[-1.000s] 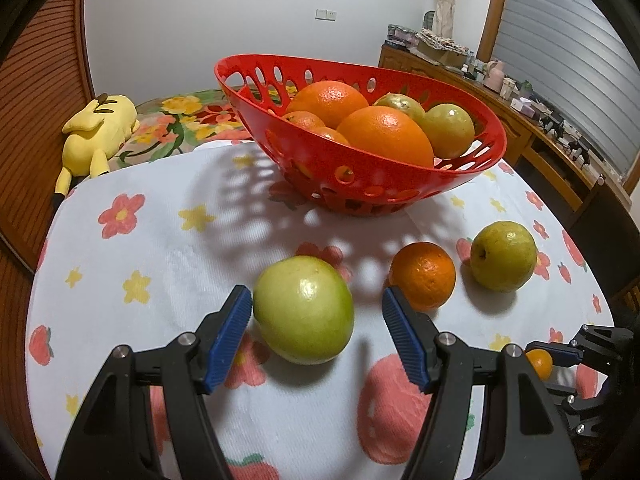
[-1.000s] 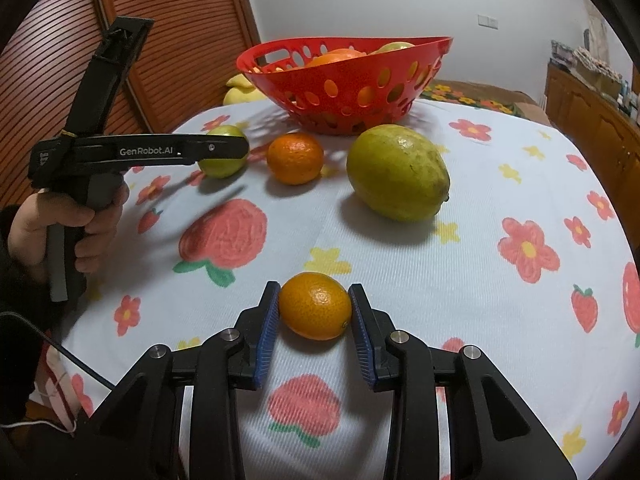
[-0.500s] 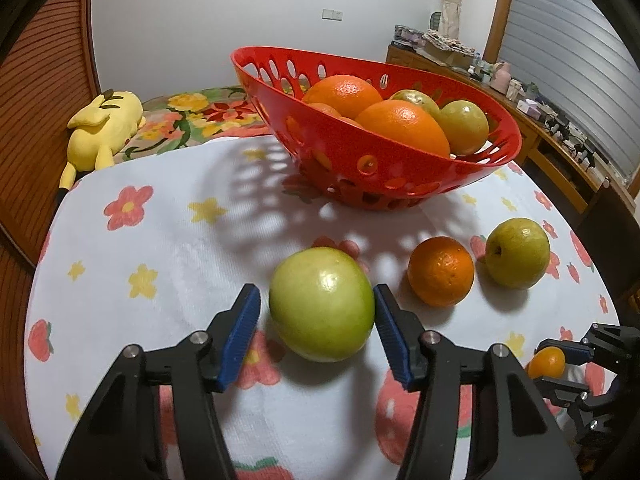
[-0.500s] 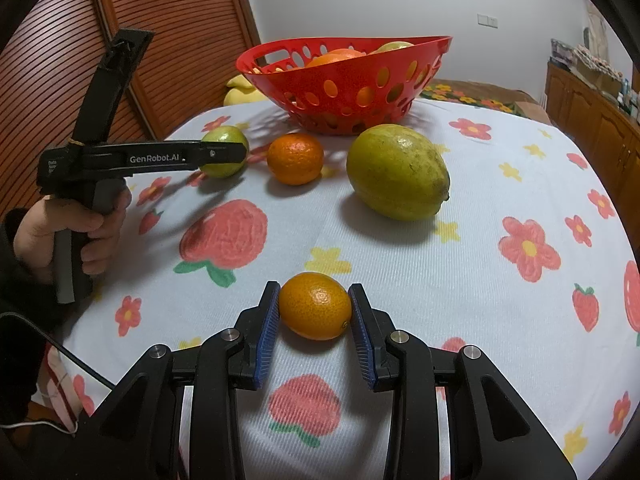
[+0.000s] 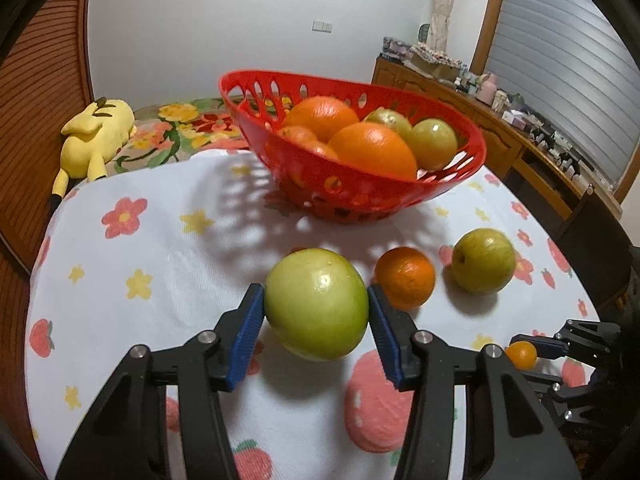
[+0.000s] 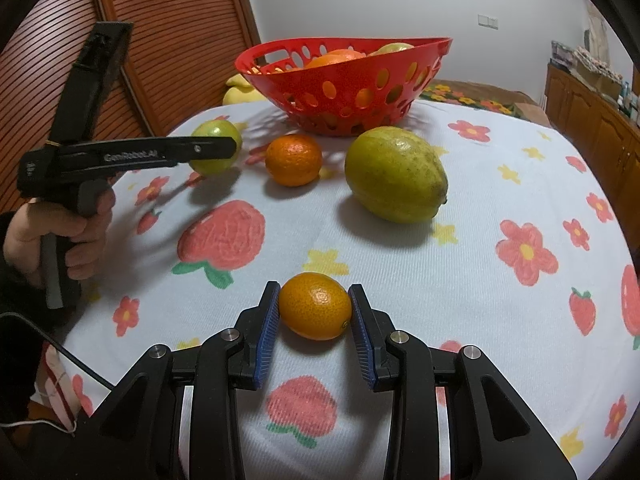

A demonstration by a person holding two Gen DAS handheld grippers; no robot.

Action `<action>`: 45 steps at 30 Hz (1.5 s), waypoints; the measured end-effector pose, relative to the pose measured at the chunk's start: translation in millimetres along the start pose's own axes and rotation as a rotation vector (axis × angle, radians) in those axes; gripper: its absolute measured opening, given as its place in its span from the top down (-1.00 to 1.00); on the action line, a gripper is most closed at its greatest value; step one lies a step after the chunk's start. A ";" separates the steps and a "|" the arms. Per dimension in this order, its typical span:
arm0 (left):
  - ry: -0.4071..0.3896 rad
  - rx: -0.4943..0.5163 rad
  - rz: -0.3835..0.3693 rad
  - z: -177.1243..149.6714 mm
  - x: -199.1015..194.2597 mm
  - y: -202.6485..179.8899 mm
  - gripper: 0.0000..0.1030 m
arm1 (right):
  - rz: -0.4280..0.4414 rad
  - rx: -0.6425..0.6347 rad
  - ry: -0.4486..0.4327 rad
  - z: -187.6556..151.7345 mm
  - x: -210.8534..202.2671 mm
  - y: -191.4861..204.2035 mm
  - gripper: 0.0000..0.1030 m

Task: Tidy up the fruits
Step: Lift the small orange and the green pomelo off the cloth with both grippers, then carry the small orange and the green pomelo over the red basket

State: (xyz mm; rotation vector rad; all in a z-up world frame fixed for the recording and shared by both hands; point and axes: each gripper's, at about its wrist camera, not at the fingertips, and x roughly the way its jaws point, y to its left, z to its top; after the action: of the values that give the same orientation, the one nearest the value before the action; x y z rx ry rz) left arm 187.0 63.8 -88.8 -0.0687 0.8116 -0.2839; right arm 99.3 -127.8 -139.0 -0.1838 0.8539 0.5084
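Observation:
A green apple point(image 5: 316, 308) sits between the blue pads of my left gripper point(image 5: 315, 294). The jaws are closing and both pads touch its sides. The right wrist view shows the same apple point(image 6: 216, 136) behind the left gripper's finger point(image 6: 200, 148). My right gripper point(image 6: 315, 292) is shut on a small orange point(image 6: 315, 308) resting on the flowered tablecloth. A red basket point(image 5: 360, 196) with oranges and green fruit stands at the back. A loose orange point(image 5: 404, 276) and a large yellow-green fruit point(image 5: 484, 260) lie in front of it.
A person's hand point(image 6: 60, 236) grips the left tool's handle at the table's left edge. A yellow plush toy point(image 5: 96, 140) lies beyond the table's far left. A wooden sideboard point(image 5: 520, 132) with small items runs along the right wall.
The left gripper's jaws have closed in from wide apart until the pads touch the green apple. The right gripper and its small orange have not moved.

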 end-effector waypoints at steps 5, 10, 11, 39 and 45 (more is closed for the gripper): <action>-0.040 0.005 -0.003 8.6 -13.9 -4.0 0.02 | -0.017 -0.003 -0.025 8.8 -10.1 -4.5 0.35; -0.087 0.009 -0.007 22.9 -30.5 -9.8 0.02 | -0.051 -0.015 -0.069 26.1 -28.2 -12.0 0.35; -0.094 0.010 -0.008 24.8 -33.2 -10.7 0.02 | -0.058 -0.021 -0.079 29.8 -32.2 -13.0 0.35; -0.189 0.054 -0.018 67.3 -49.7 -29.3 0.02 | -0.096 -0.144 -0.257 138.0 -73.2 -22.7 0.34; -0.165 0.042 -0.003 80.0 -29.4 -23.5 0.02 | -0.061 -0.160 -0.254 158.1 -57.9 -31.6 0.34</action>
State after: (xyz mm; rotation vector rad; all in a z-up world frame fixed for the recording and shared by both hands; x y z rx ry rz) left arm 220.4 45.6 -9.0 -0.0531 0.6420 -0.2943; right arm 189.9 -119.9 6.2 -0.2846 0.5587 0.5302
